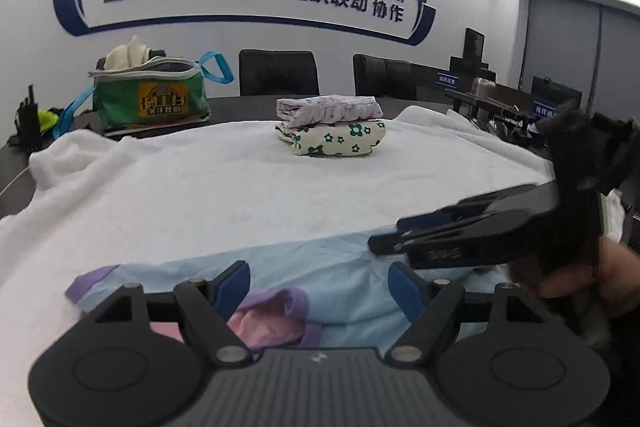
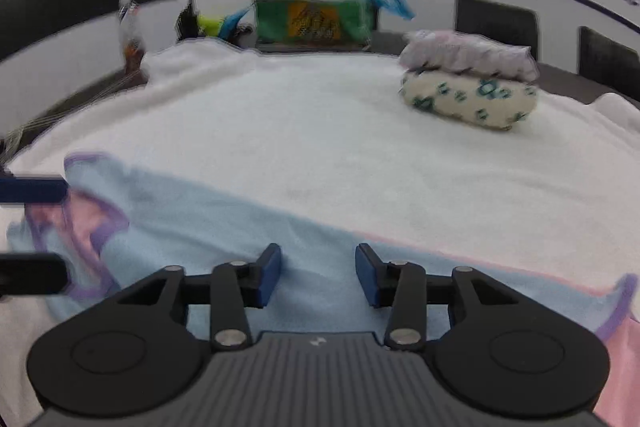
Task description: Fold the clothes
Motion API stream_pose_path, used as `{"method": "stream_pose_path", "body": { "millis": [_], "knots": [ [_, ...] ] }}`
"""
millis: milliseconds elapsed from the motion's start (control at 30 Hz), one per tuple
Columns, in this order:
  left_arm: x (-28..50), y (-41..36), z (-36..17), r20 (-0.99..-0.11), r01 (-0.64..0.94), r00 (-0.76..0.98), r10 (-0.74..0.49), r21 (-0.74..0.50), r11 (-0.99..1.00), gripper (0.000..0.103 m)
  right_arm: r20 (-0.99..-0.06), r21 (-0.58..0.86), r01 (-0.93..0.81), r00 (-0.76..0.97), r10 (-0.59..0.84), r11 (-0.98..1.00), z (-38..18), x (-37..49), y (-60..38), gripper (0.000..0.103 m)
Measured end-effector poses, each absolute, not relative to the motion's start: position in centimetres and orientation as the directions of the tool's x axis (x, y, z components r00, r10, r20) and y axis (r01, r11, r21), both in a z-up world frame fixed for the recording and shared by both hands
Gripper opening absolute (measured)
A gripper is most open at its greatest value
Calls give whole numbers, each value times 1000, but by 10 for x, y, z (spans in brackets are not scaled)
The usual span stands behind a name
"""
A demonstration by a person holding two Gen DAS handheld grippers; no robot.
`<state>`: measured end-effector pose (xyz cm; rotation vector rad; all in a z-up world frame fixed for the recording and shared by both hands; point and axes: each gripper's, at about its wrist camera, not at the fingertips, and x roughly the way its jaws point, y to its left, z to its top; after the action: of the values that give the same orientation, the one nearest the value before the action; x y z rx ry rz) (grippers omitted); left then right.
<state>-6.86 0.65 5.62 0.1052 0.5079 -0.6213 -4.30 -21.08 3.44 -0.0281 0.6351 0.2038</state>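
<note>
Blue-padded fingers (image 1: 234, 281) of the left gripper (image 1: 320, 287) stand spread wide just above a light blue garment (image 1: 332, 267) with purple trim and a pink inner side, which lies flat on the near part of a white blanket (image 1: 240, 187). From the left wrist view the right gripper (image 1: 384, 237) shows side-on, its fingers nearly together over the garment's far edge, with a hand (image 1: 592, 279) behind it. Whether cloth is caught between them I cannot tell from there. The right wrist view settles it: that gripper's (image 2: 318, 273) pads stand apart with bare blue cloth (image 2: 248, 227) between them, nothing pinched. Only this view shows the garment's pink edge trailing off to the right, though it is badly smeared. Farther back sit two folded clothes (image 1: 330, 127), stacked, and a green bag (image 1: 150, 97) stuffed with cloth. The garment's near part is hidden behind both gripper bodies.
</note>
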Motion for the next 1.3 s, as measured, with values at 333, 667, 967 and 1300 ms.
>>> {"method": "stream_pose_path", "body": {
  "millis": [333, 667, 967, 1300],
  "knots": [
    [-72, -10, 26, -563, 636, 633, -531, -11, 771, 44, -617, 25, -203, 767, 175, 979, 22, -45, -220, 41],
    [-81, 59, 35, -524, 502, 701, -484, -119, 857, 67, -595, 6, -404, 734, 328, 915, 31, -48, -165, 42],
    [-77, 144, 38, -523, 236, 798, -300, -187, 953, 67, -532, -48, -564, 713, 456, 825, 74, -36, -105, 42],
    [-63, 162, 18, -564, 165, 781, -268, -227, 960, 44, -678, -40, -716, 531, 507, 696, 44, 30, -6, 4]
  ]
}}
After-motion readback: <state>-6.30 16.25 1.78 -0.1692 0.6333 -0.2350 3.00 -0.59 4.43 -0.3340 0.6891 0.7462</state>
